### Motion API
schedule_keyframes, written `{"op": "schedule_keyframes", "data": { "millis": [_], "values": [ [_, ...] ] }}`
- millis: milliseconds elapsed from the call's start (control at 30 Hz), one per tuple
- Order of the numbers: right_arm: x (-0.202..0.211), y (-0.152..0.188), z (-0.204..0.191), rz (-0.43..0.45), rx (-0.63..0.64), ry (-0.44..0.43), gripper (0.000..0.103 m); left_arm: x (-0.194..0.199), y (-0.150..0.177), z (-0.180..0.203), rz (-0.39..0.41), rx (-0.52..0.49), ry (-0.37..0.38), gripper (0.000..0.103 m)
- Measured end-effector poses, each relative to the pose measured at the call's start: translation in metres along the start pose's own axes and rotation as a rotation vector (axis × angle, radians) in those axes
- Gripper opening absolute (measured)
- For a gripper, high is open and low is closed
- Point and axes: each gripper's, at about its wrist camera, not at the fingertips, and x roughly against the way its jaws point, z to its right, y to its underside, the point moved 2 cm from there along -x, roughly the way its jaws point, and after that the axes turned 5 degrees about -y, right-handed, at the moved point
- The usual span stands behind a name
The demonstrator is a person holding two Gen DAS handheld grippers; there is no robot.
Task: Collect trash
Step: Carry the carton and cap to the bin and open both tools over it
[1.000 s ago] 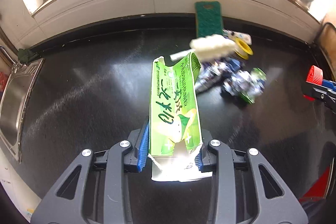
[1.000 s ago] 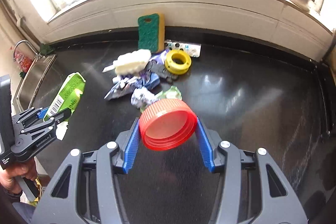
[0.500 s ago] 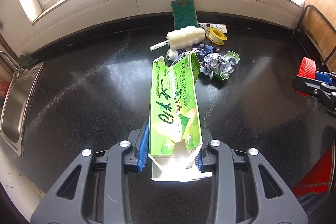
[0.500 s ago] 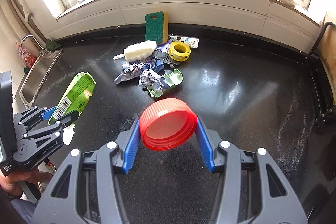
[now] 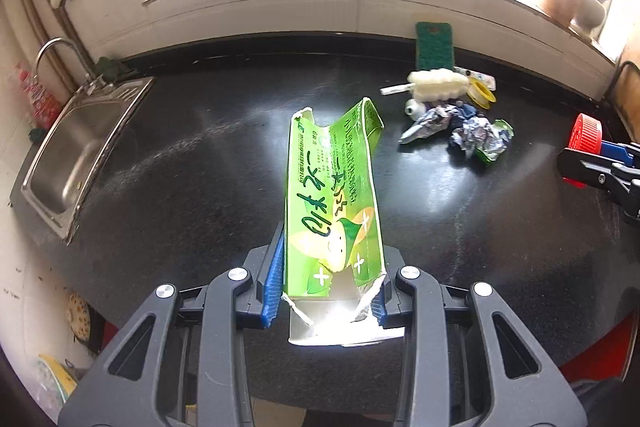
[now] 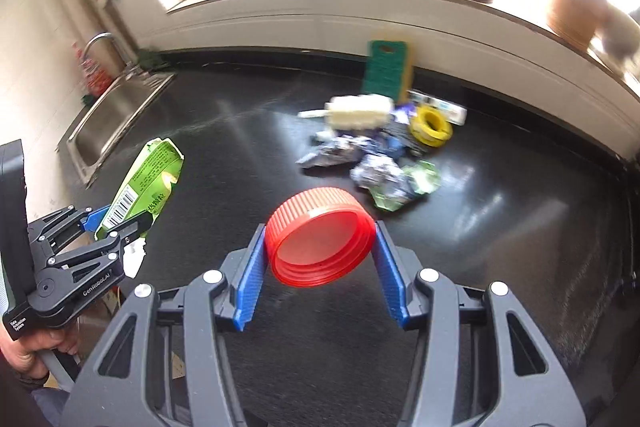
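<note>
Carton [image 5: 332, 195] and cap [image 6: 320, 235] between fingers [image 6: 250, 287]

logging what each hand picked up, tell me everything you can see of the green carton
The carton is a flattened green cardboard box, glossy, with dark handwritten-style lettering, small white print and a barcode on one side. Both ends are torn open, showing white inner card. It is held clear above the black counter, pointing forward, its near end clamped between the blue pads of the left tongs. Nothing else touches it.
</note>
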Motion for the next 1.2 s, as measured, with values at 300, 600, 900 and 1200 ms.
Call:
{"op": "schedule_keyframes", "data": {
  "millis": [300, 600, 900, 1200],
  "values": [
    [-0.054, -0.022, -0.132, -0.075, 0.267, -0.203, 0.051, 0.020, 0.054, -0.114, -0.048, 0.256, -0.191, 0.034],
    [-0.093, -0.006, -0.278, -0.190, 0.551, -0.411, 0.051, 0.040, 0.137, -0.210, -0.129, 0.525, -0.358, 0.034],
    [-0.114, 0.025, -0.376, -0.292, 0.726, -0.537, 0.051, 0.045, 0.198, -0.268, -0.205, 0.701, -0.431, 0.034],
    [-0.164, 0.072, -0.463, -0.478, 0.825, -0.619, 0.051, 0.001, 0.279, -0.303, -0.293, 0.904, -0.358, 0.034]
  ]
}}
